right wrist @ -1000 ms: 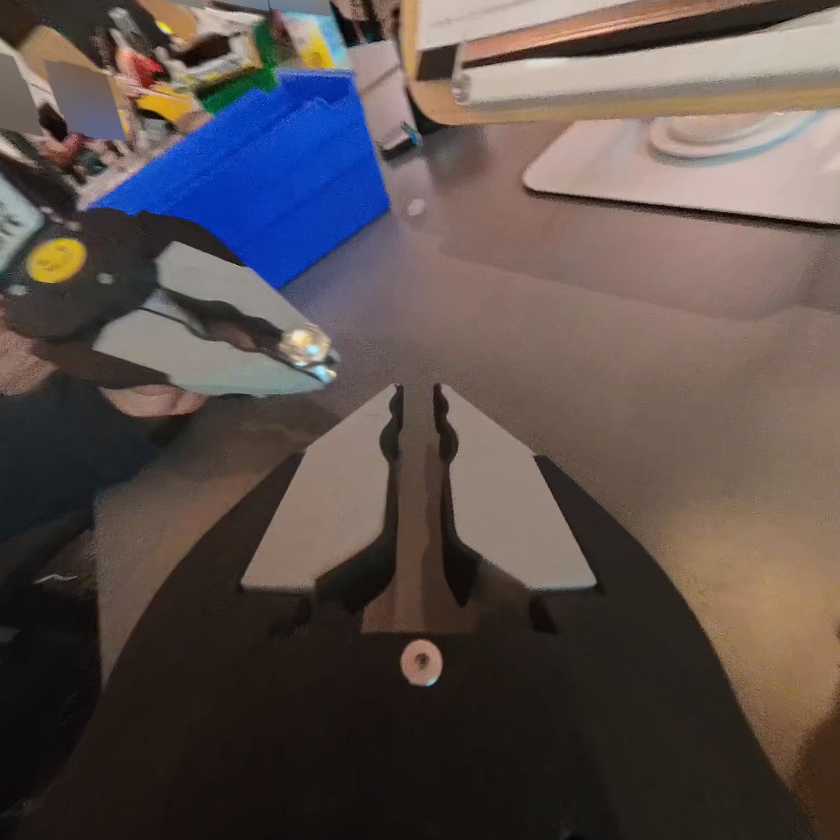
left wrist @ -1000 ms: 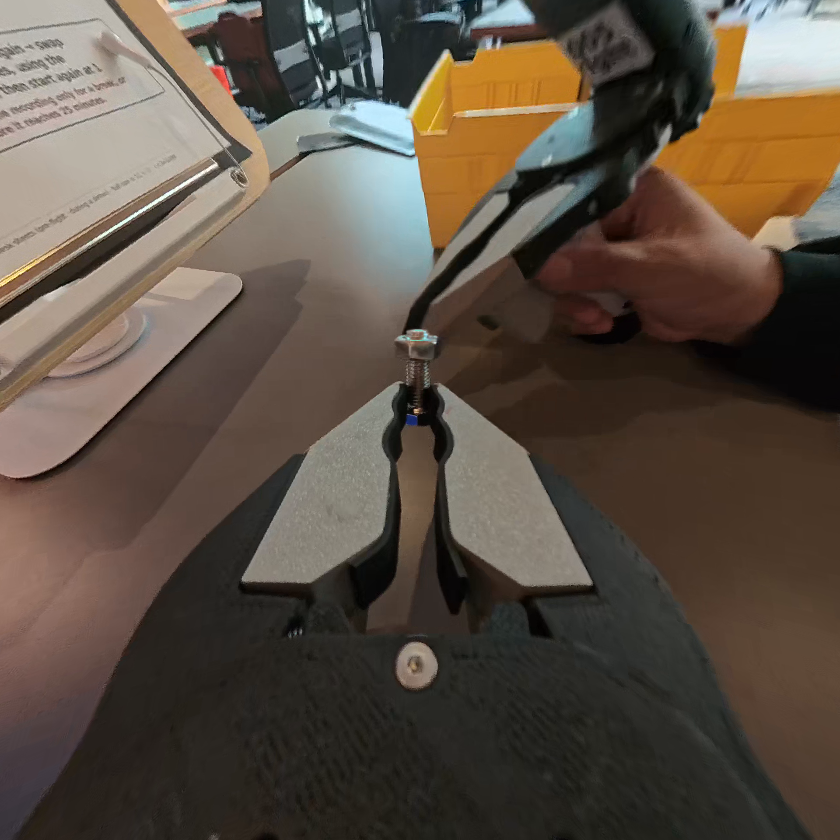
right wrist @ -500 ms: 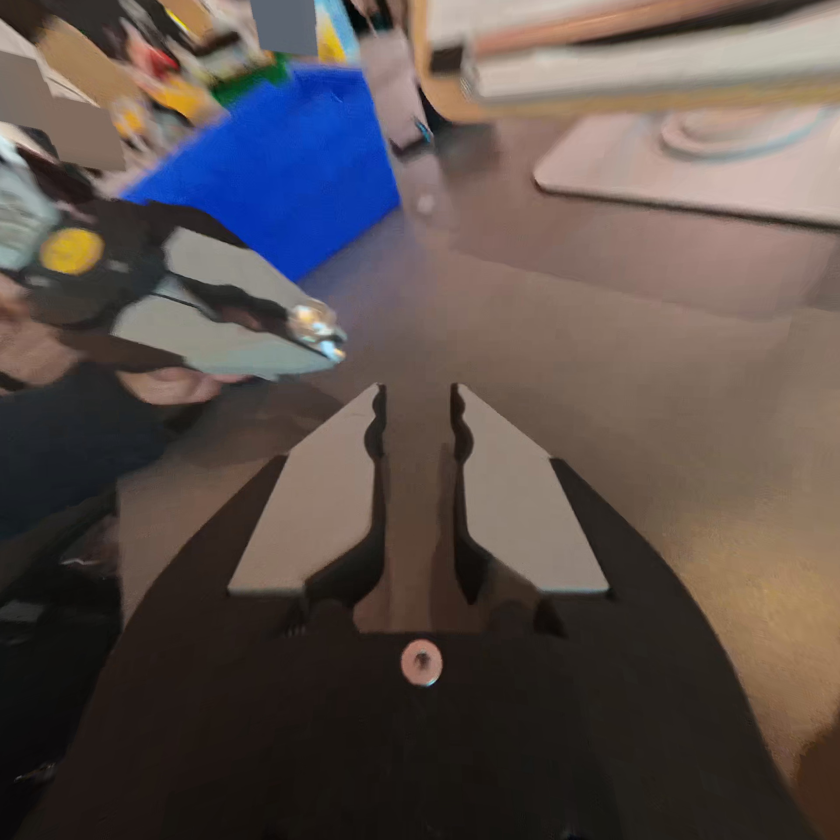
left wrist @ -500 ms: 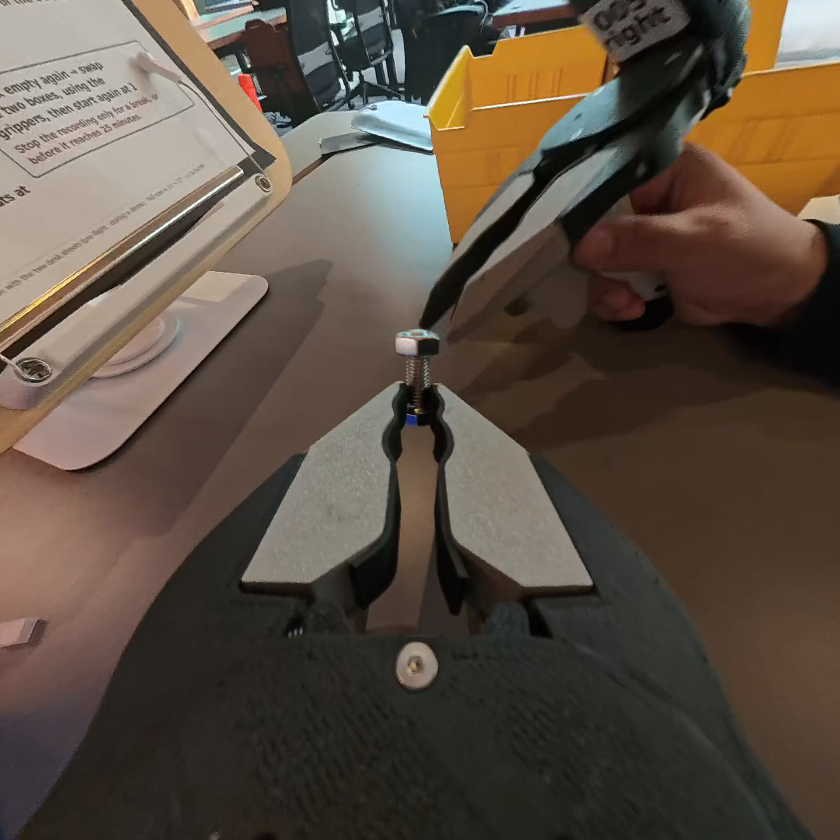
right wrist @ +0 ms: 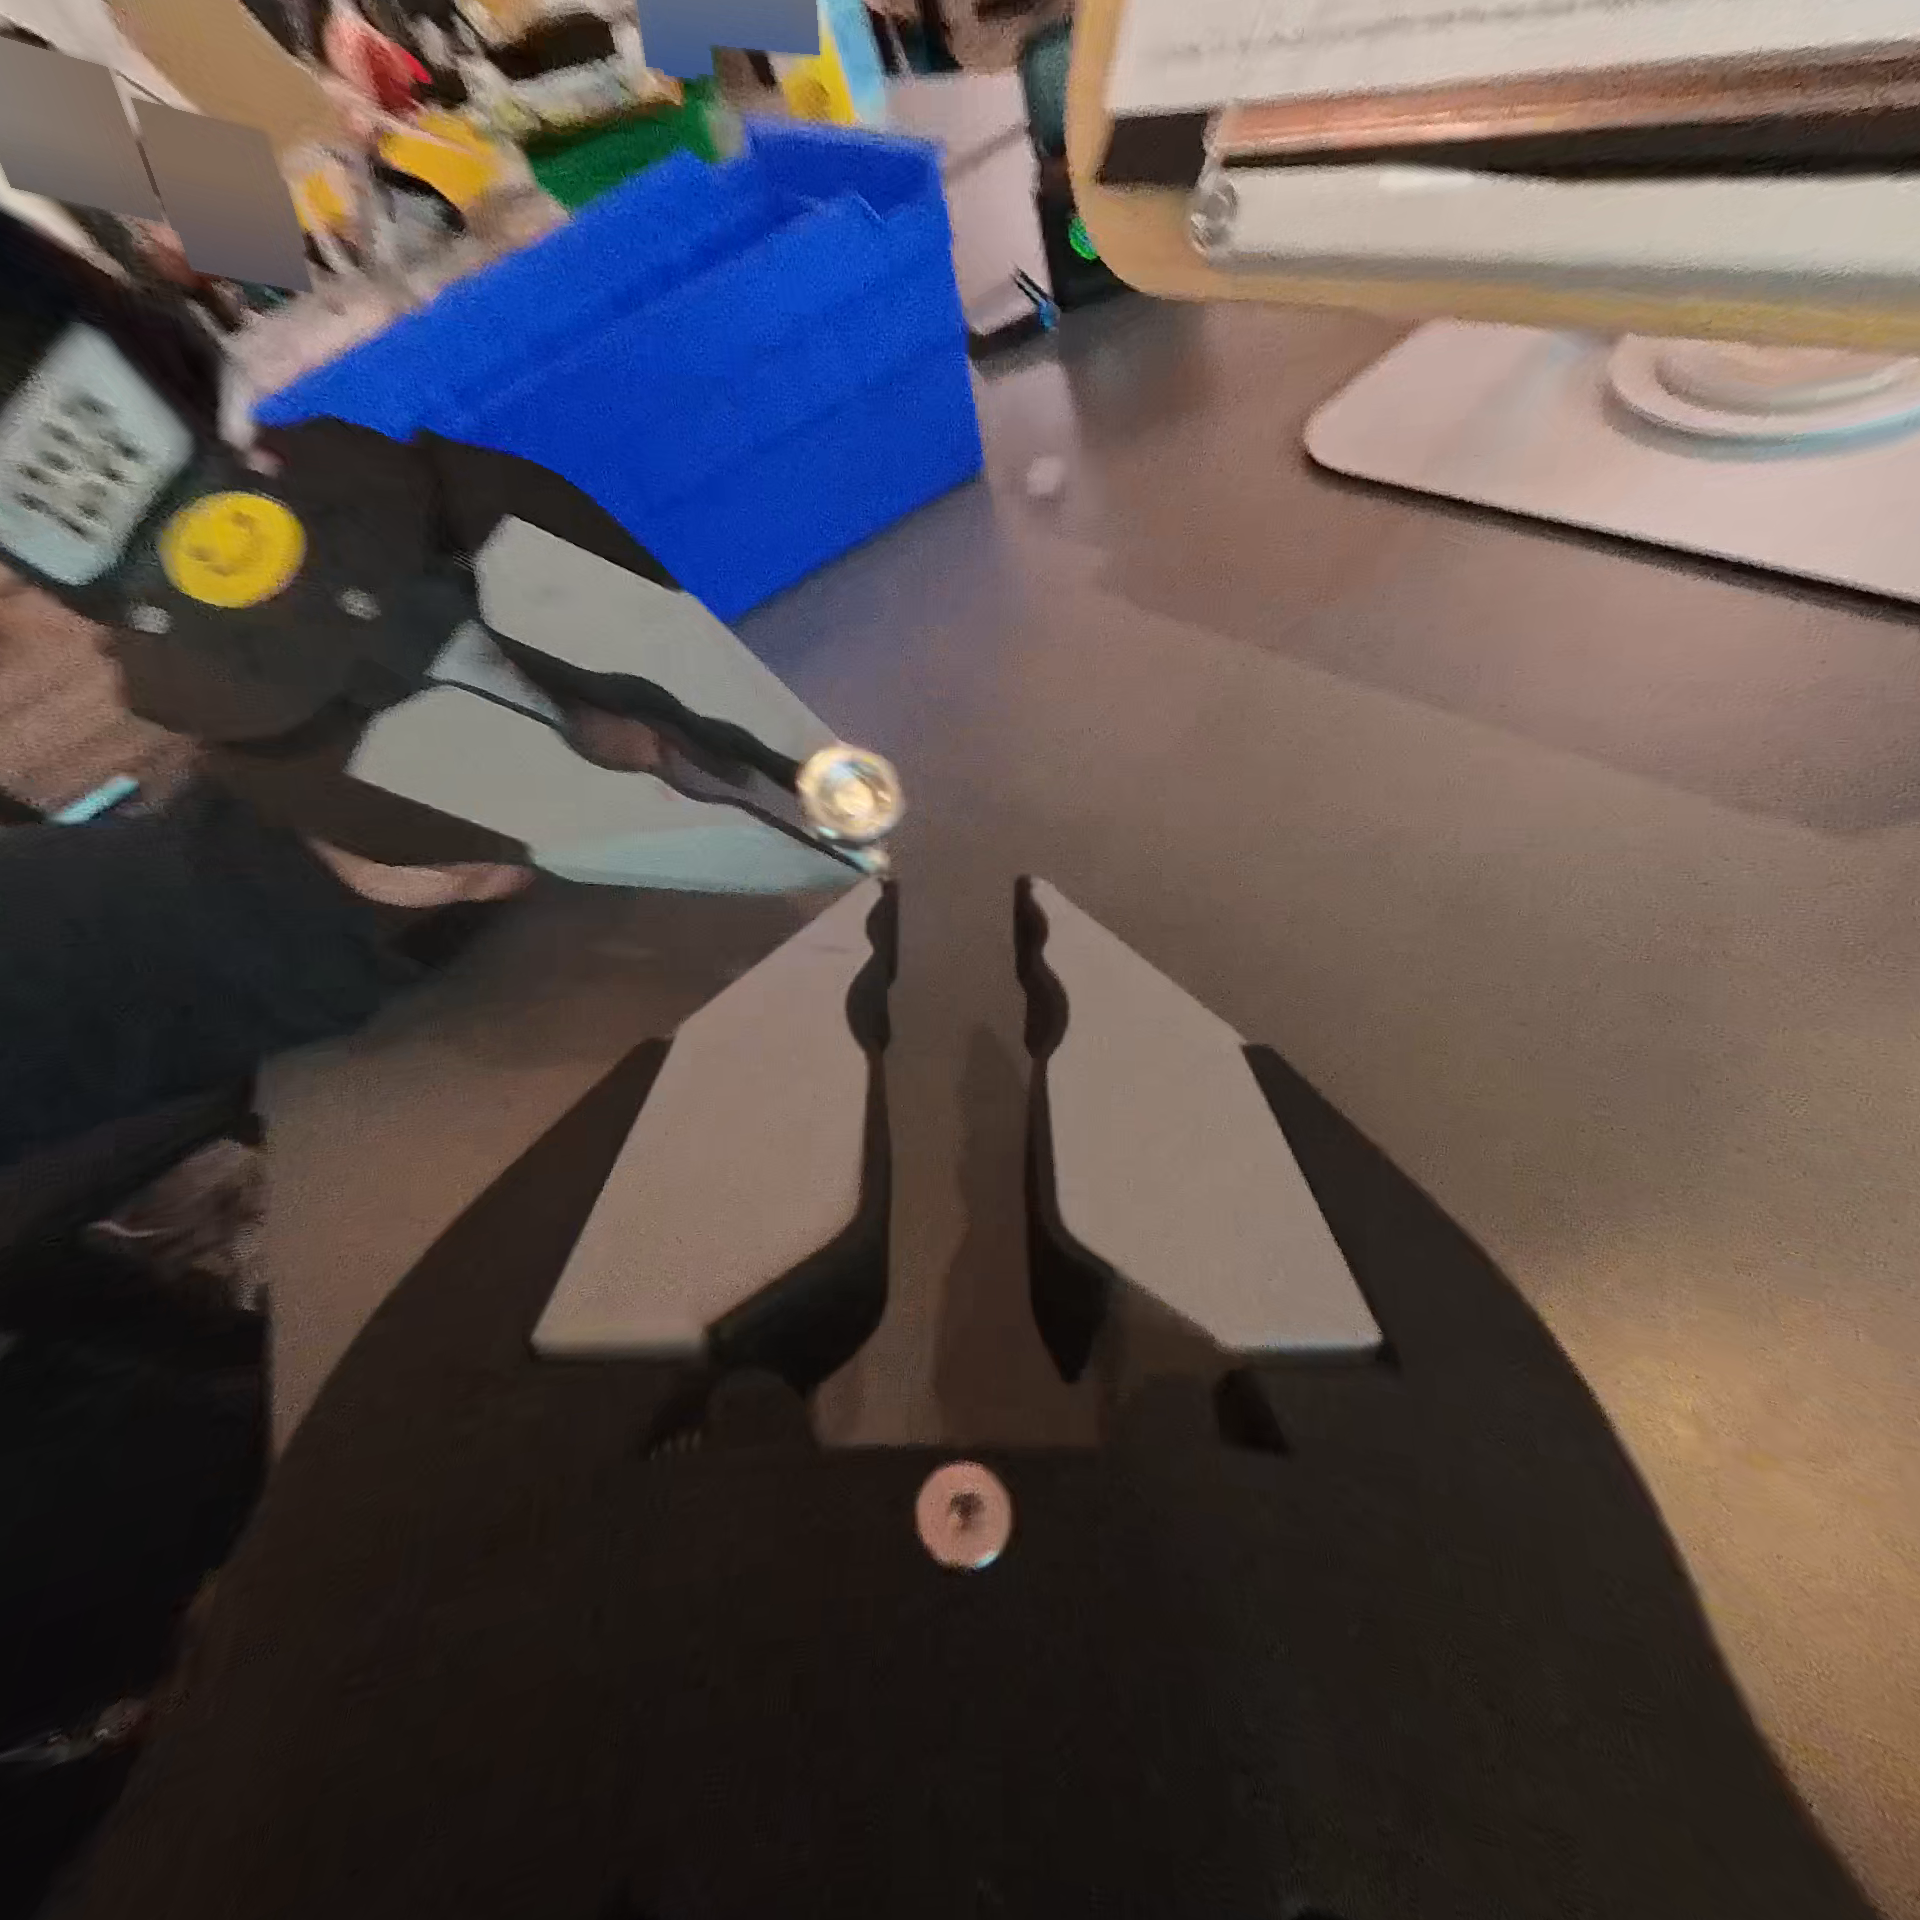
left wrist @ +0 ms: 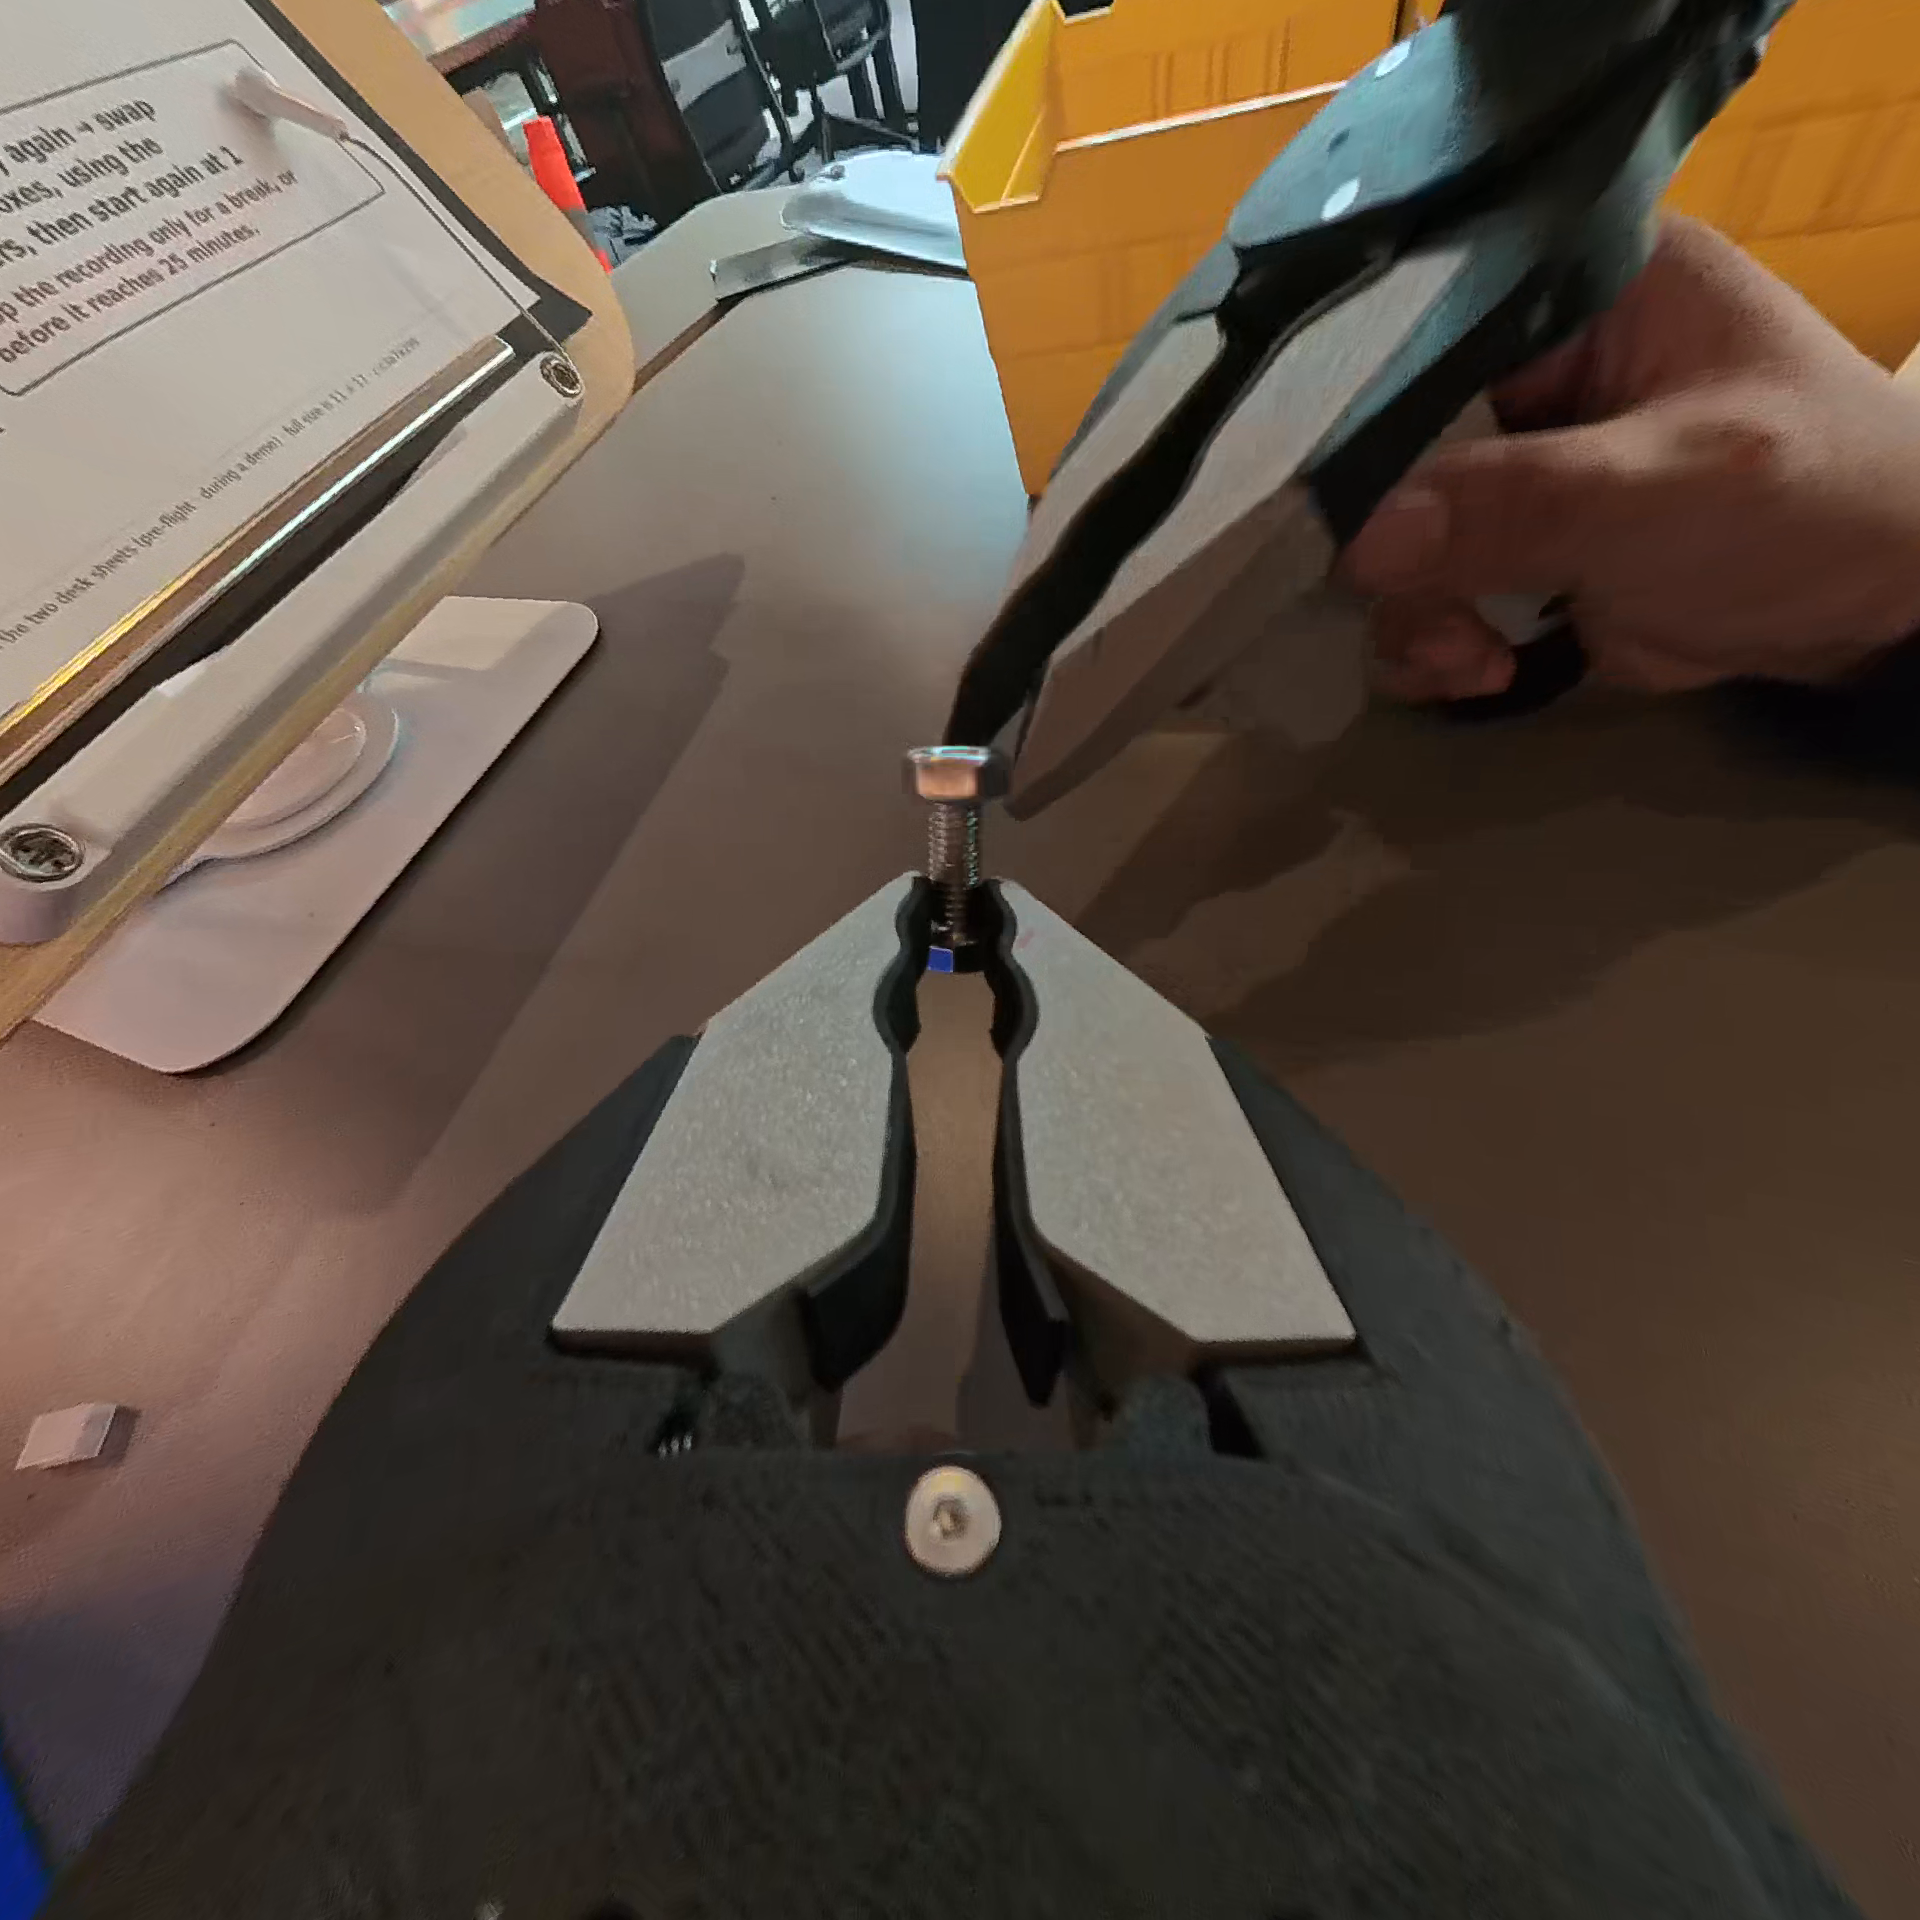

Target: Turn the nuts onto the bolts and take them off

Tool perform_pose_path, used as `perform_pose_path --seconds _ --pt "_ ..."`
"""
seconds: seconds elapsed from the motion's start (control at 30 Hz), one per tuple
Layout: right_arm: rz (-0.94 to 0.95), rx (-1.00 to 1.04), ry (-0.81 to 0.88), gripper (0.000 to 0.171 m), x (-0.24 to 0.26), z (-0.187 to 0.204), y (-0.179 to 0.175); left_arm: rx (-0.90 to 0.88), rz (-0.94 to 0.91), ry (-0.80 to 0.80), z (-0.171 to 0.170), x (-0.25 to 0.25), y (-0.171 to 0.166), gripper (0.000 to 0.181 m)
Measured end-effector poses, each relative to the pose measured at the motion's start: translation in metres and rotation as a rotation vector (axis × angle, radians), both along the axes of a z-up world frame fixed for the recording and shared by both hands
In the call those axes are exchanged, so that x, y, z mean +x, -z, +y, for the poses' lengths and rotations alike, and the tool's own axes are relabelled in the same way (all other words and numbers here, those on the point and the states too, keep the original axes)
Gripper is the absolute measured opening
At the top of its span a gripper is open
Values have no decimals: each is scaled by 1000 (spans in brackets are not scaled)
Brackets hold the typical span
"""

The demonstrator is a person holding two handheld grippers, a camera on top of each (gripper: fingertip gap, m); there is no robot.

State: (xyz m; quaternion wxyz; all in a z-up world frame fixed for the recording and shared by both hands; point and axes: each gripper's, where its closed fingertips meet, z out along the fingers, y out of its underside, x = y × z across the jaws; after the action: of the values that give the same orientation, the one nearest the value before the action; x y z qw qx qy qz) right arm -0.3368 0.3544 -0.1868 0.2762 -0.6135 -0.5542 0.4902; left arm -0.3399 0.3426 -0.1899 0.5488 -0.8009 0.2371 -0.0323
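My left gripper [left wrist: 954, 894] is shut on the lower end of a silver bolt [left wrist: 953, 844] and holds it upright above the brown table [left wrist: 1558, 1143]. A silver hex nut [left wrist: 954, 774] sits at the top of the thread. My right gripper [right wrist: 951, 894] is open and empty. In the left wrist view it [left wrist: 997, 753] comes down from the upper right, with its tips just right of the nut. In the right wrist view the nut [right wrist: 850, 795] shows at the left gripper's tip [right wrist: 862, 836], just up and left of my left fingertip, not between the fingers.
A document stand [left wrist: 260, 416] on a white base [left wrist: 343, 831] stands at the left. Yellow bins [left wrist: 1091, 260] stand at the back right. A blue bin [right wrist: 707, 395] is behind the left gripper. A small white piece [left wrist: 73, 1439] lies on the table. A person's hand [left wrist: 1662, 499] holds the right gripper. My left and right fingertips are right by each other.
My right gripper has opened wider and moved in closer to the nut. My left gripper still holds the bolt upright.
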Motion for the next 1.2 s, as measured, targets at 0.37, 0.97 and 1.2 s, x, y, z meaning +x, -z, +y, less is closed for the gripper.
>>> perform_pose_path --seconds 0.37,0.97,1.2 --pt "-115 -58 97 9 -1 18 22 32 -47 -10 -1 -3 -10 7" --pt "4 2 141 18 5 26 -1 5 -15 -38 3 -13 2 7" --pt "158 10 61 29 3 10 -29 -15 27 -24 12 -9 7 7"
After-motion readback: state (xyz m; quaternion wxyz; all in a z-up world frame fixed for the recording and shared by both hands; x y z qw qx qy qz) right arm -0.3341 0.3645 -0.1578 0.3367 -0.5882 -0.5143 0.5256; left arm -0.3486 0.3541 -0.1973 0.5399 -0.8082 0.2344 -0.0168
